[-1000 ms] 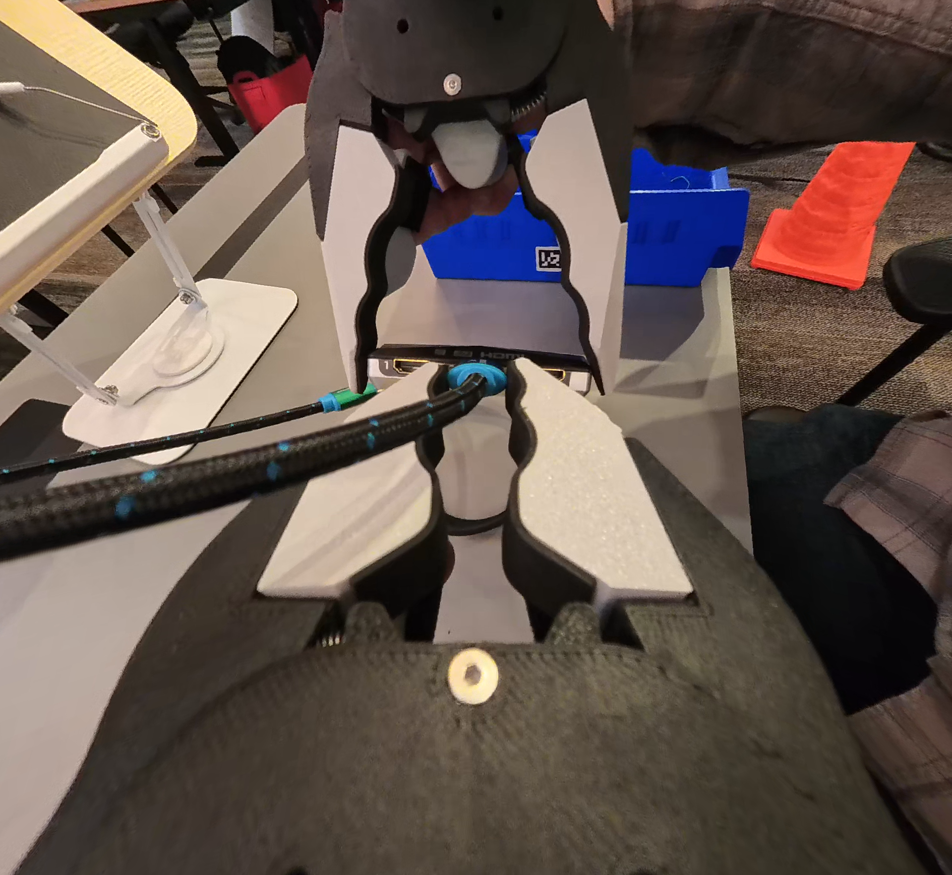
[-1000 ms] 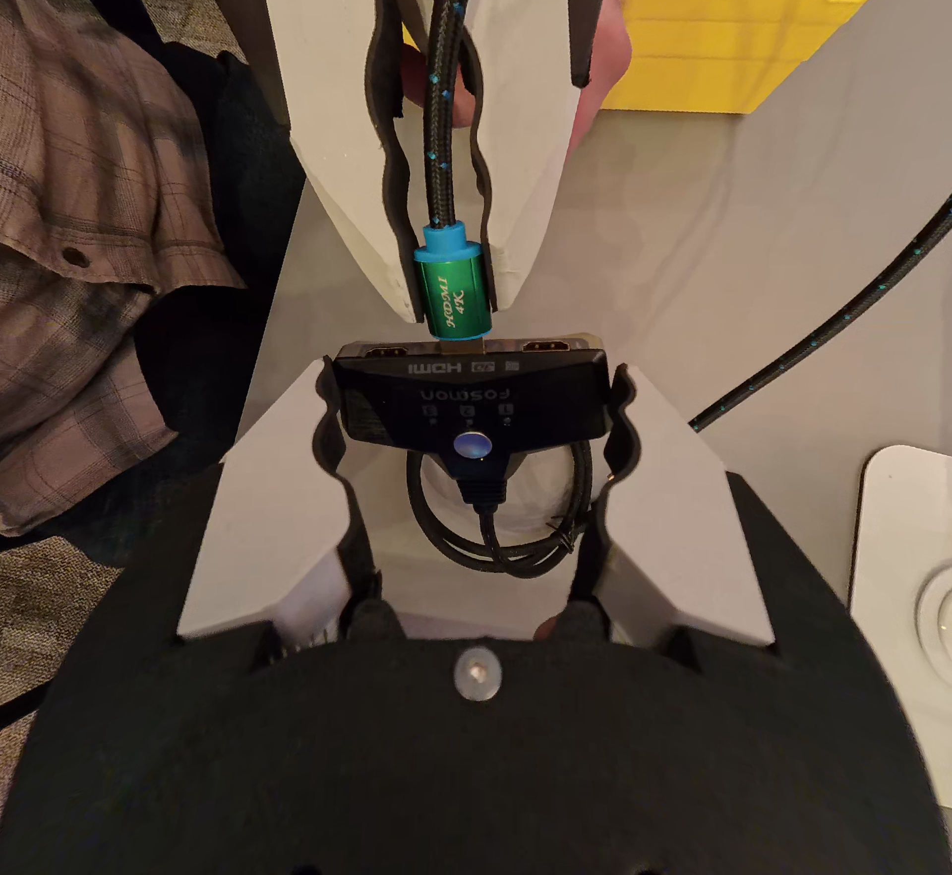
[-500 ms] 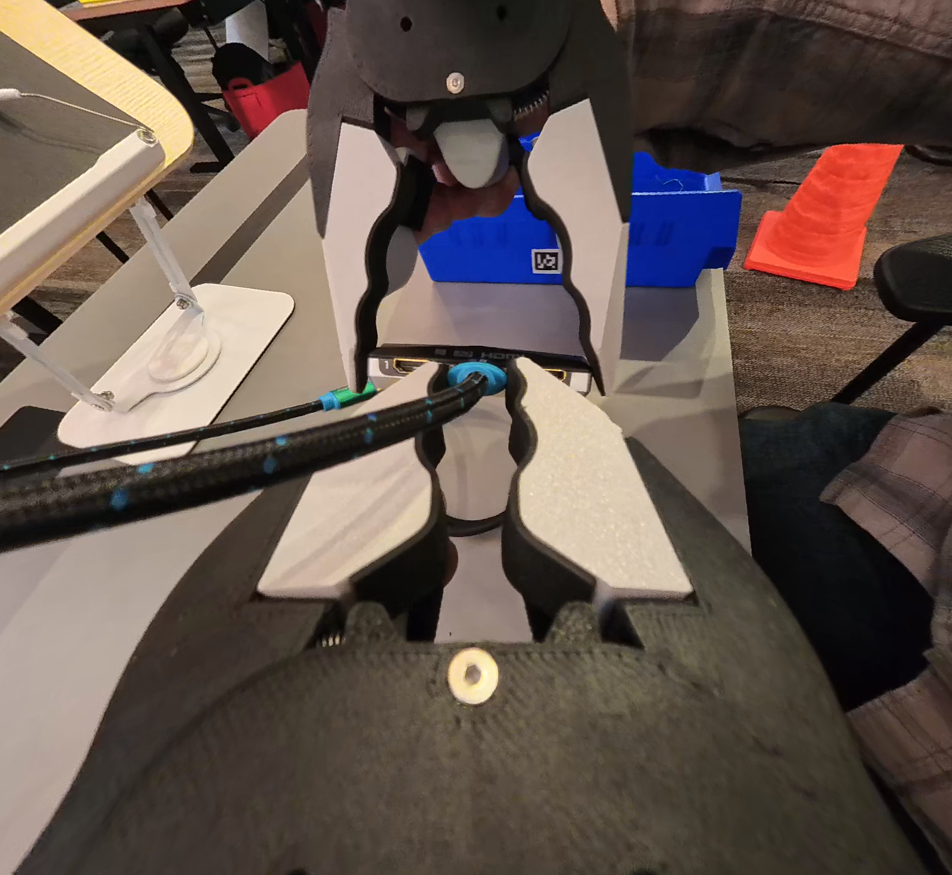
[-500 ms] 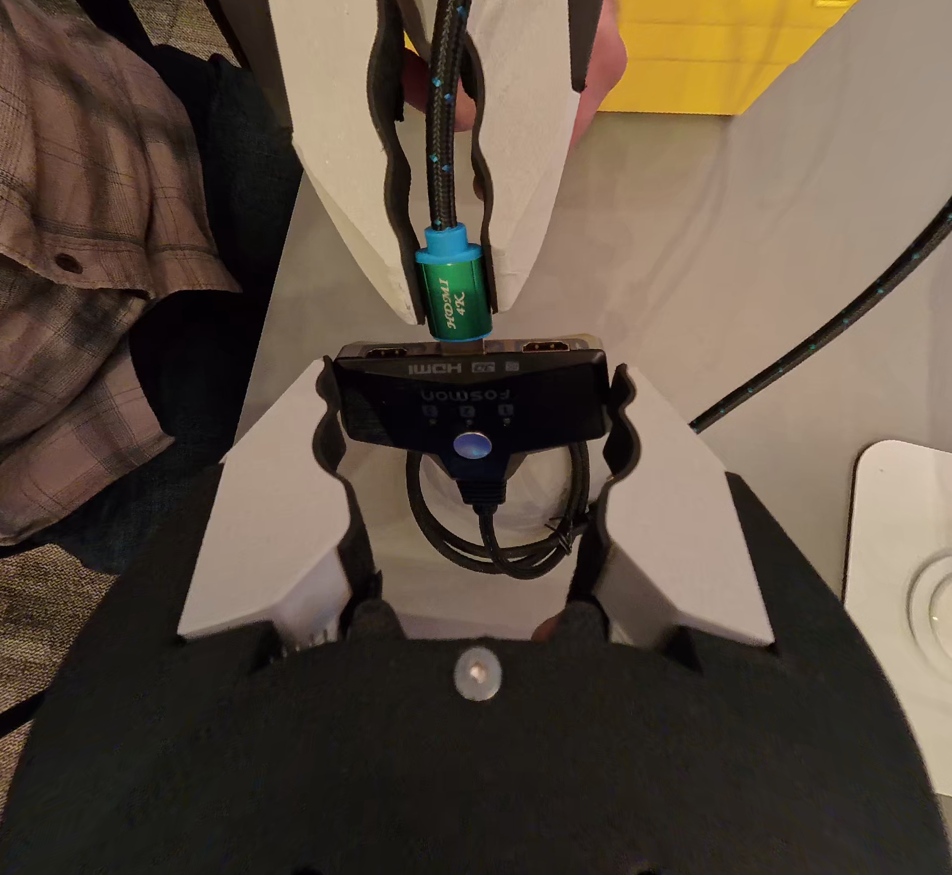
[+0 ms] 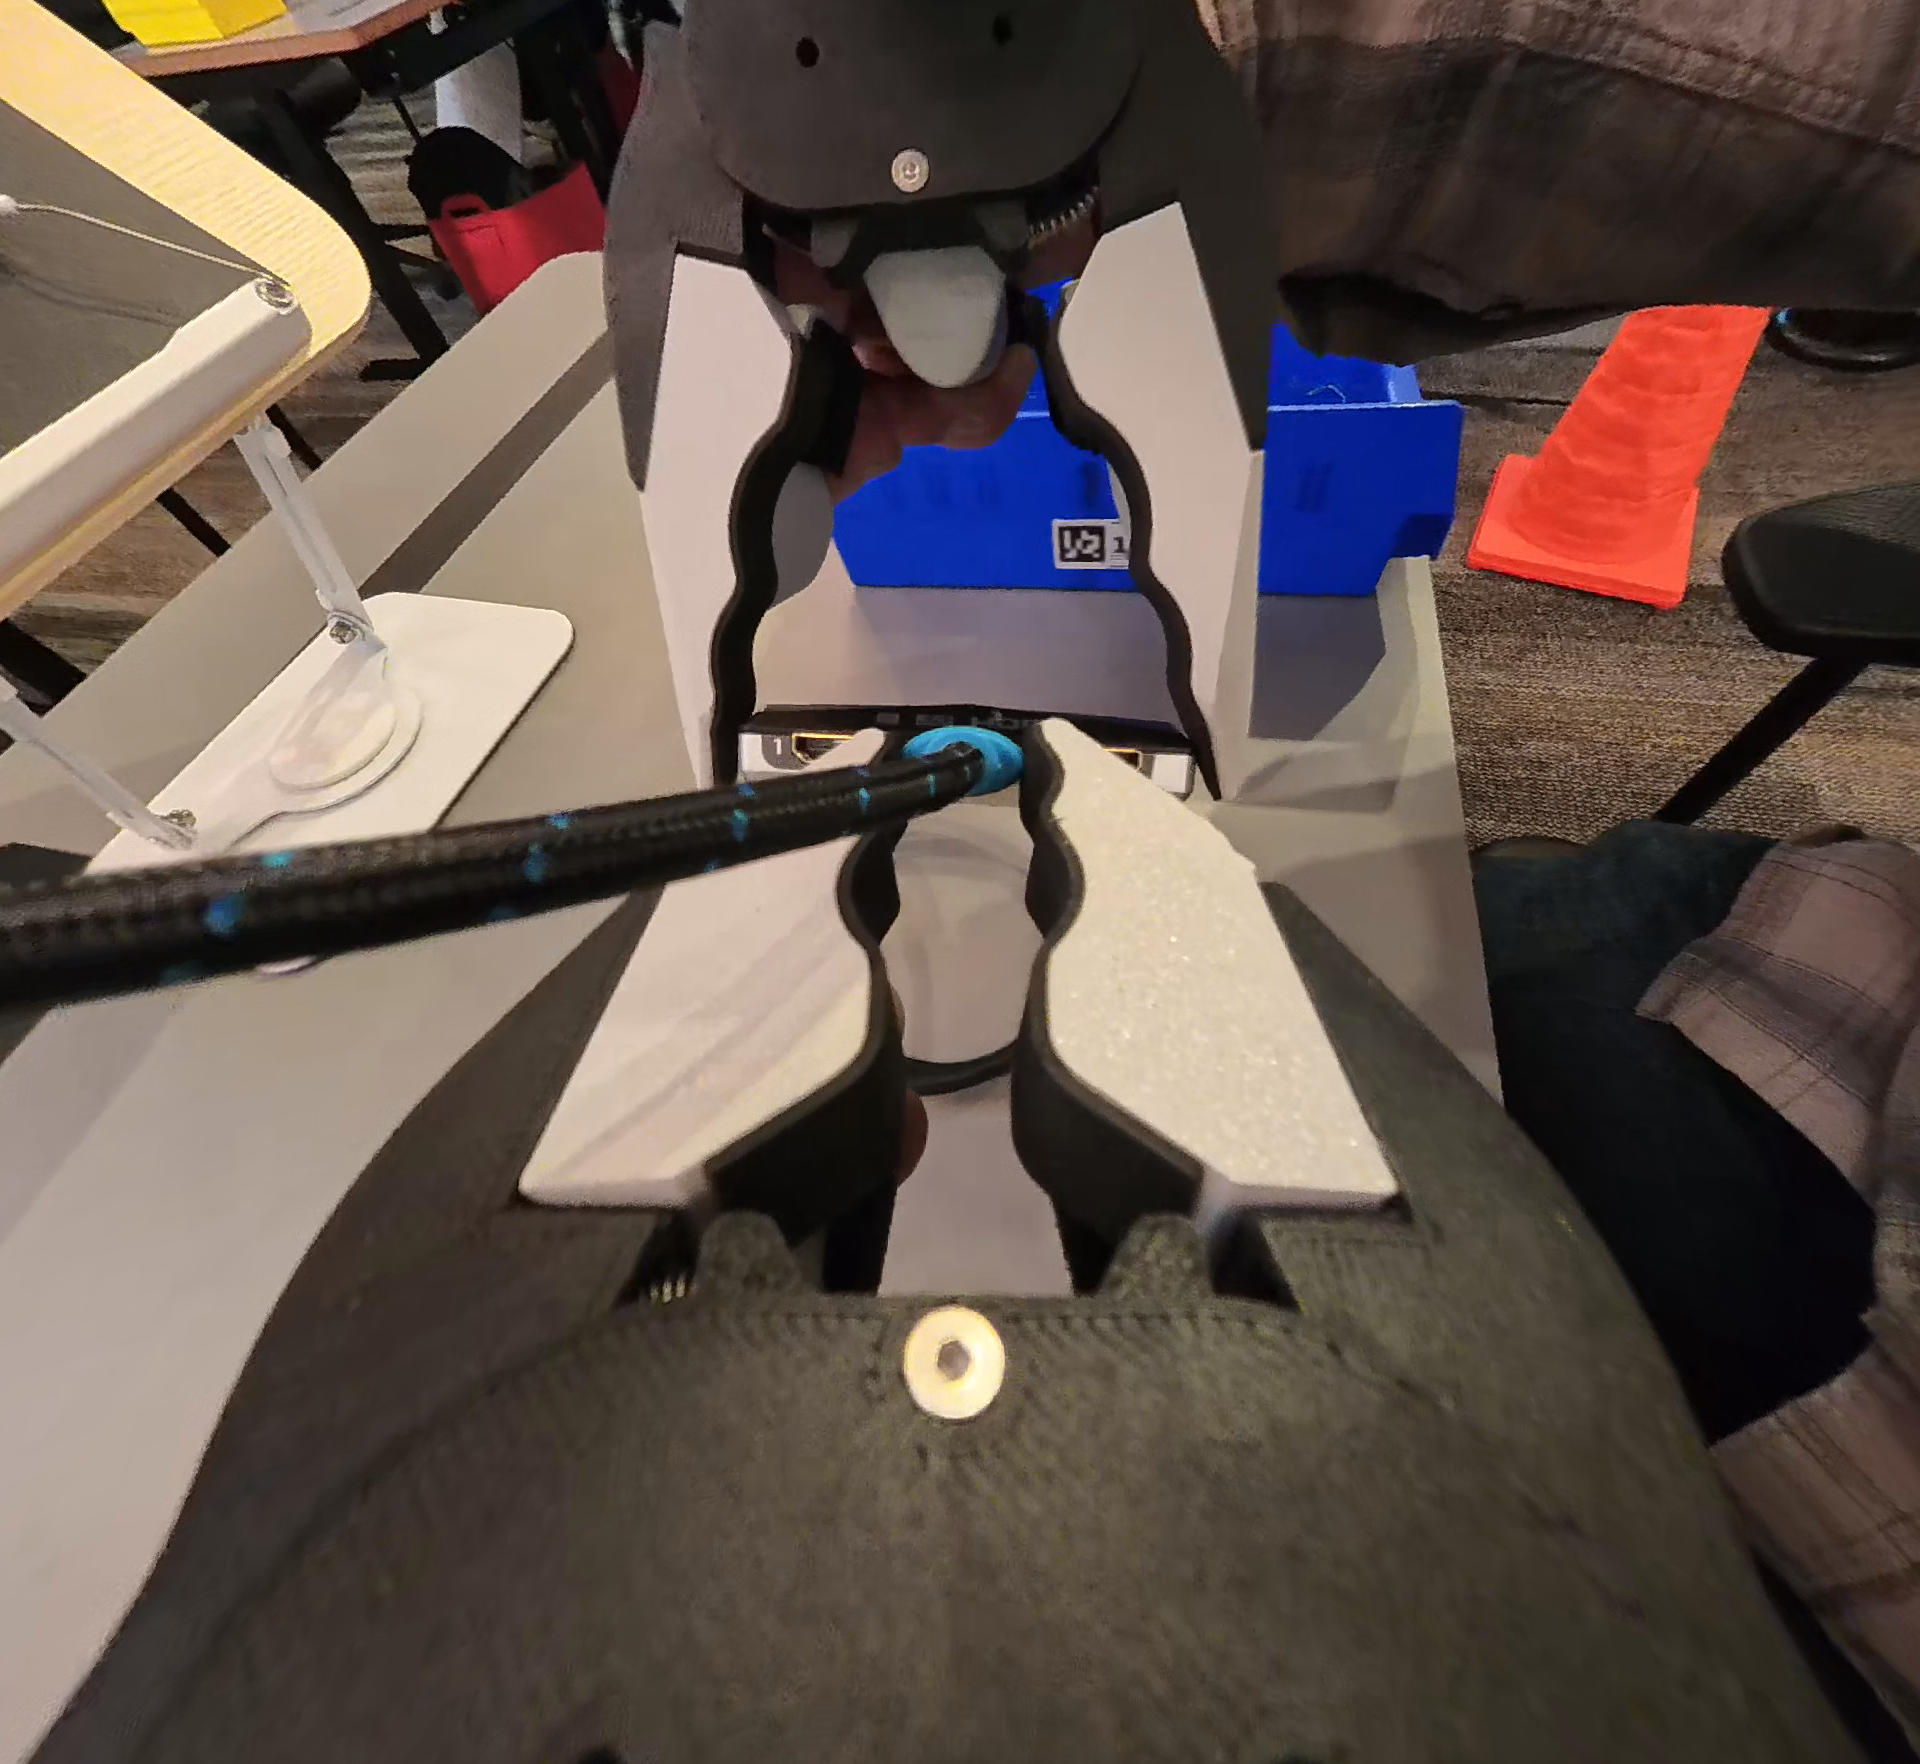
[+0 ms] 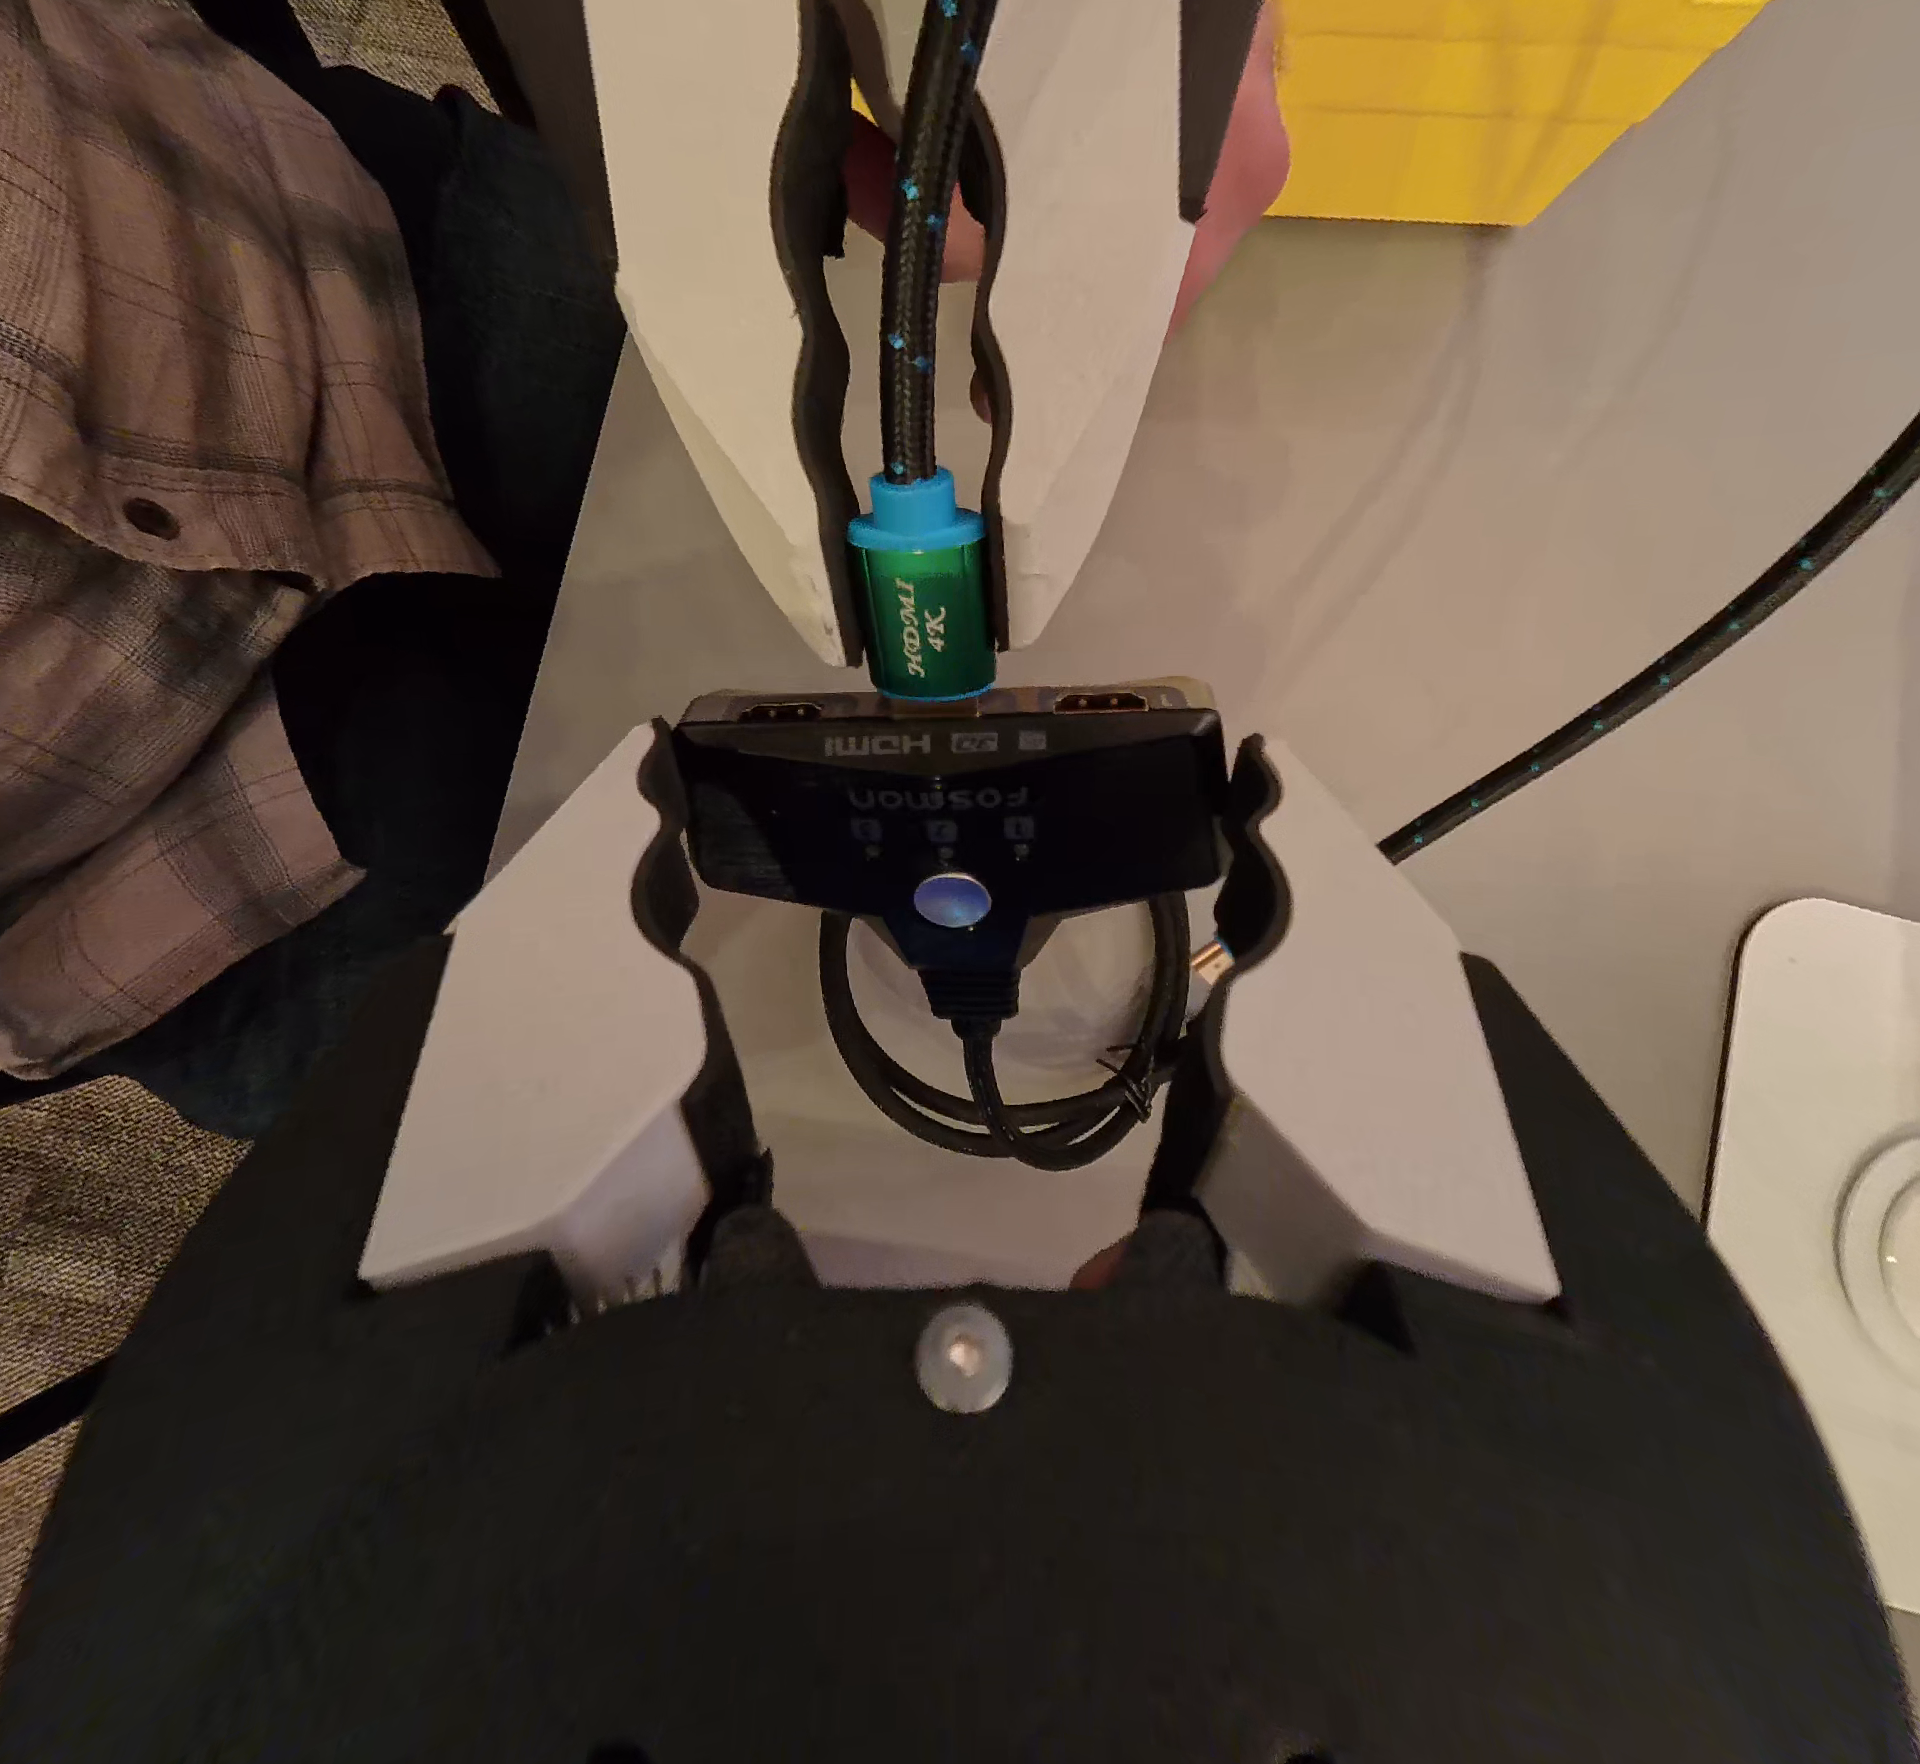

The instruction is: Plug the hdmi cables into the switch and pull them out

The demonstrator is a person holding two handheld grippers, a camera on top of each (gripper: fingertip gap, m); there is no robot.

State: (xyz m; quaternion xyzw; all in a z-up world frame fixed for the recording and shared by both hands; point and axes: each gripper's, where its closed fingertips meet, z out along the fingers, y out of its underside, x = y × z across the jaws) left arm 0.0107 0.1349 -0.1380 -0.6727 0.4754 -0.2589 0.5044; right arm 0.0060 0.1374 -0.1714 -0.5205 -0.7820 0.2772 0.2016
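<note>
The black HDMI switch lies on the grey table, clamped by its two ends in my right gripper. My left gripper faces it and is shut on the green HDMI plug with a blue collar. The plug's metal tip sits in the switch's middle port; the ports either side are empty. In the left wrist view my left gripper pinches the blue collar at the switch's front face. The plug's braided black cable runs off left.
A second braided cable lies on the table to the right. The switch's own thin lead is coiled between my right fingers. Around stand a yellow bin, a blue bin, a white stand base and an orange cone. A person's leg borders the table.
Both grippers keep their holds and the plug stays at the middle port. The held cable has swung up in the left wrist view and now covers the second cable's green plug.
</note>
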